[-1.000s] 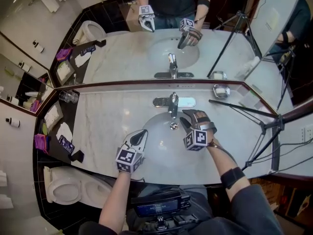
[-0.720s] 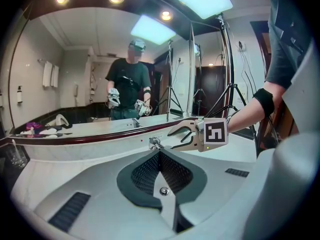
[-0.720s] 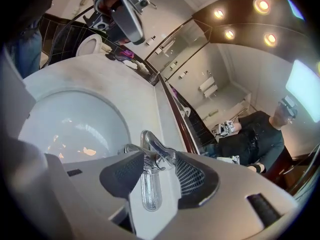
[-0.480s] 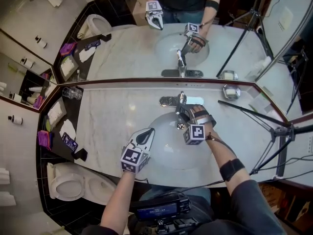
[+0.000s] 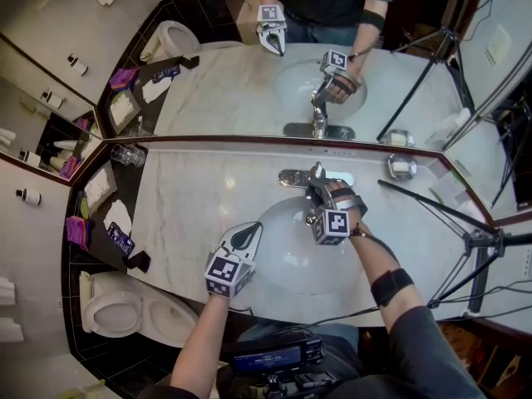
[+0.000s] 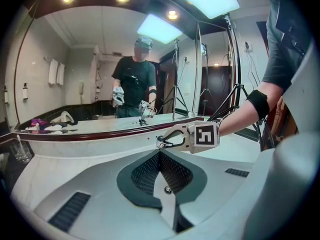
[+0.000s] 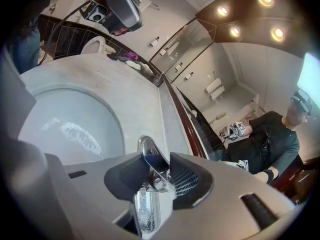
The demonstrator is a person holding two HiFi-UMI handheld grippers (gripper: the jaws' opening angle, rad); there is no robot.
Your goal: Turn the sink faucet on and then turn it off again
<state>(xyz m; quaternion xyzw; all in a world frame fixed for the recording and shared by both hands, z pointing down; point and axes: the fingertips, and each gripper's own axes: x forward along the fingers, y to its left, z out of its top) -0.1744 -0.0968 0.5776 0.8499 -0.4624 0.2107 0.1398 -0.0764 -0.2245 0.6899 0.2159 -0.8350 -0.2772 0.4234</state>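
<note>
The chrome faucet (image 5: 316, 175) stands at the back of the white basin (image 5: 283, 252). My right gripper (image 5: 318, 189) reaches over the basin to it. In the right gripper view the faucet's lever handle (image 7: 151, 158) sits between the pads of my right gripper (image 7: 159, 170); the jaws have just been closing and both pads touch the handle. The spout (image 7: 145, 209) shows below it. My left gripper (image 5: 249, 233) hovers shut and empty over the basin's front left, its closed tips (image 6: 161, 155) pointing toward the right gripper (image 6: 169, 141). No running water is visible.
The marble counter (image 5: 191, 198) carries a glass (image 5: 126, 155) at the far left and a soap dish (image 5: 401, 166) at the right. A tripod (image 5: 465, 235) leans over the counter's right end. A mirror (image 5: 233, 81) backs the counter, with a toilet (image 5: 116, 310) at lower left.
My right gripper has moved up from the basin's middle to the faucet, and its jaws have narrowed around the lever handle. My left gripper stays shut and has barely shifted.
</note>
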